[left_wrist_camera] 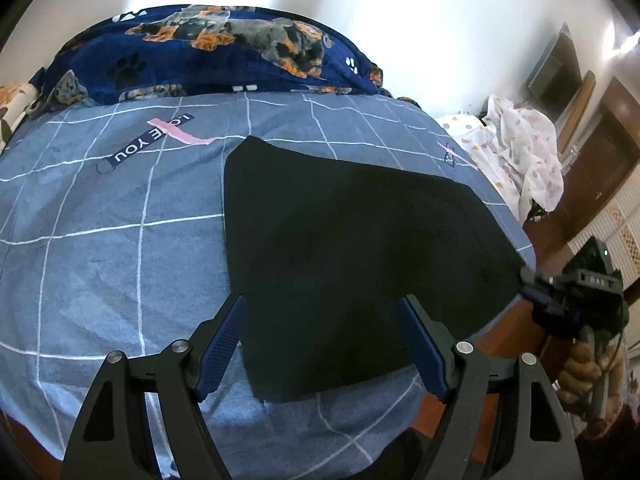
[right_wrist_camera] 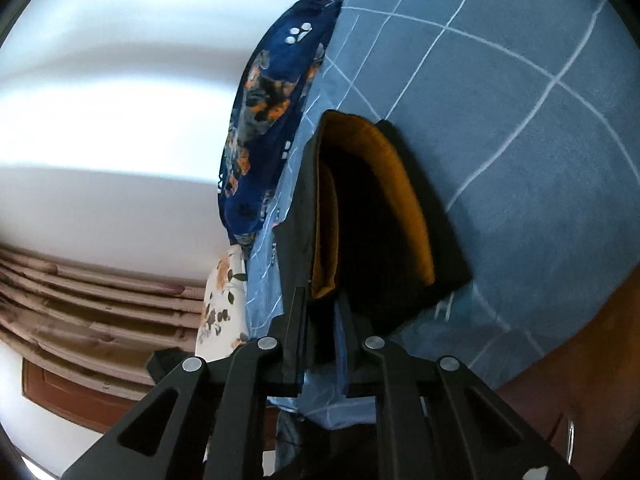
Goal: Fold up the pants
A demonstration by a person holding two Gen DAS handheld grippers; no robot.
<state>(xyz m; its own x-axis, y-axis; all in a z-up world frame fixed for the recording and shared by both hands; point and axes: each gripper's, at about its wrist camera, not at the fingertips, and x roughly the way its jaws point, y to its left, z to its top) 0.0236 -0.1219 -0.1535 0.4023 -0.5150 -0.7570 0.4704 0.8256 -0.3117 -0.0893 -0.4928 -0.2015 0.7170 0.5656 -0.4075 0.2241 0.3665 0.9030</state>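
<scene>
Black pants [left_wrist_camera: 352, 240] lie spread flat on the blue checked bedsheet [left_wrist_camera: 100, 220]. My left gripper [left_wrist_camera: 322, 300] hovers open over their near edge, its blue pads wide apart and touching nothing. At the bed's right edge my right gripper [left_wrist_camera: 528, 280], held by a hand [left_wrist_camera: 584, 364], pinches the pants' right corner. In the right wrist view the right gripper [right_wrist_camera: 320, 294] is shut on the edge of the pants [right_wrist_camera: 380, 220], whose layers gape and show an orange lining [right_wrist_camera: 400, 184].
A dark blue dog-print blanket [left_wrist_camera: 224, 48] is heaped along the far side of the bed. White patterned cloth [left_wrist_camera: 520, 152] lies past the right edge. Brown furniture [left_wrist_camera: 596, 168] stands at the right, and pink curtains [right_wrist_camera: 80, 300] hang by the wall.
</scene>
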